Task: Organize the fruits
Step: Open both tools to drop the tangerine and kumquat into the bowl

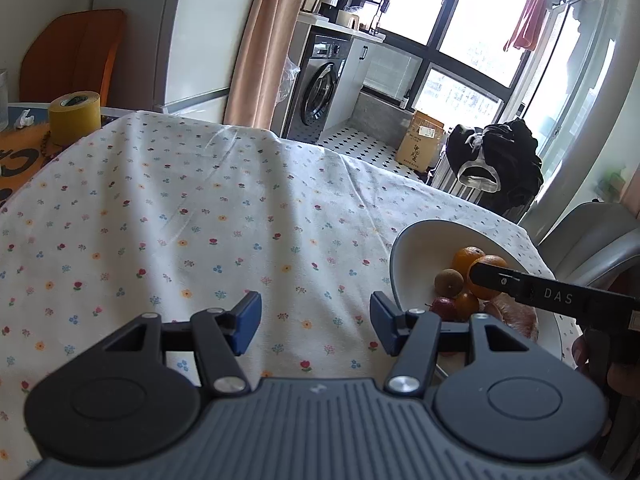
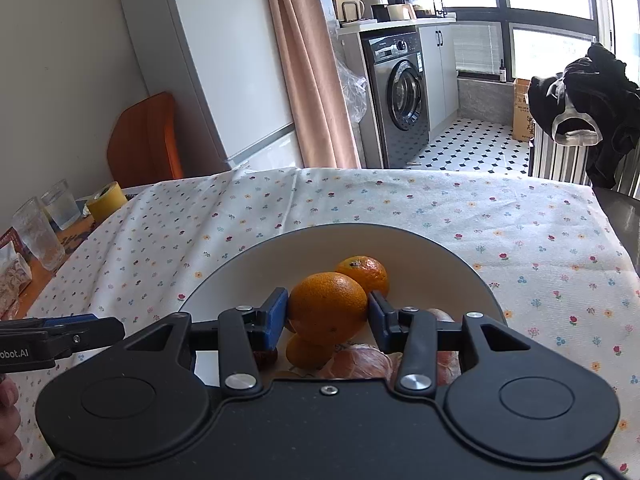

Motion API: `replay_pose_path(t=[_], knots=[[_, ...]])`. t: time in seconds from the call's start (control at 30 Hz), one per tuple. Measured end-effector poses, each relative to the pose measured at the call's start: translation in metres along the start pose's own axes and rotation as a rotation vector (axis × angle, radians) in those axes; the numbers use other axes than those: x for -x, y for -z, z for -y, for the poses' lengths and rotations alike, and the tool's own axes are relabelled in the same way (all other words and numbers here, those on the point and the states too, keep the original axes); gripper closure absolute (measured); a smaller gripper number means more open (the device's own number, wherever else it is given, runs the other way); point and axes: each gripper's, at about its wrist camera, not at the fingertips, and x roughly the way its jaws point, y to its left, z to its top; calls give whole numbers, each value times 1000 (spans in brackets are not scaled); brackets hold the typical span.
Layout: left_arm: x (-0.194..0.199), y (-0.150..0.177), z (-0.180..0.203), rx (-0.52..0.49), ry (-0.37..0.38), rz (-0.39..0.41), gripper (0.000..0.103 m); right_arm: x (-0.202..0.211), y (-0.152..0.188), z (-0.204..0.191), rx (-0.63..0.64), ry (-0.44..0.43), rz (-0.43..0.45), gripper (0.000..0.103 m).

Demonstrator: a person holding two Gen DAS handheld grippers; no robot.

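A white bowl [image 2: 432,252] on the floral tablecloth holds several fruits. My right gripper [image 2: 328,312] is shut on an orange [image 2: 326,306] just above the bowl. Behind it lies a second orange [image 2: 364,272], and peeled citrus [image 2: 360,364] sits below. In the left wrist view the bowl [image 1: 416,248] is at the right, with oranges [image 1: 466,258], a brown kiwi [image 1: 449,281] and a dark red fruit [image 1: 443,307]. The right gripper's finger [image 1: 492,275] reaches in over them. My left gripper [image 1: 316,322] stands open over bare cloth, left of the bowl.
A yellow tape roll [image 1: 75,117] and drinking glasses [image 2: 38,236] stand at the table's left end. An orange chair [image 2: 146,140] stands behind the table, and a grey chair [image 1: 592,244] beside the bowl. Wide floral tablecloth [image 1: 180,220] stretches left of the bowl.
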Motion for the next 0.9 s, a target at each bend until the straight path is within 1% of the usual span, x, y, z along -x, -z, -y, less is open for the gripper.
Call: replay_pose_path(t=[0.13,0.53,0.57,0.6,0.63,0.7,0.77,0.8,0.83,0.87,0.9], knots=[[1,0,0,0,4,2,45,4,-2,0,-9,9,7,51],[14,1,-2,11,-3,13,44,34,2,2,-28,14,47,50],[16,1,-1,11,-6,15,43,36,3,1,-27,12,48,50],[18,1,0,12,-10,20,38,39,4,0,-24,7,48,49],[21,2,1,10,-16,29,34,42,6,-1,-20,6,50,45],[28,4,6,-3,-19,42,29,49,9,-4,-9,8,58,40],[34,7,10,-18,-14,49,23,55,13,-6,-7,0,54,38],[37,8,12,-28,-11,51,19,58,14,-7,-6,-5,53,36],[40,9,14,-40,-11,51,16,60,16,-9,-4,-7,56,30],[43,9,16,-54,-14,53,15,63,17,-11,-3,-5,61,26],[46,11,17,-65,-18,56,14,67,20,-13,-5,-2,69,18]])
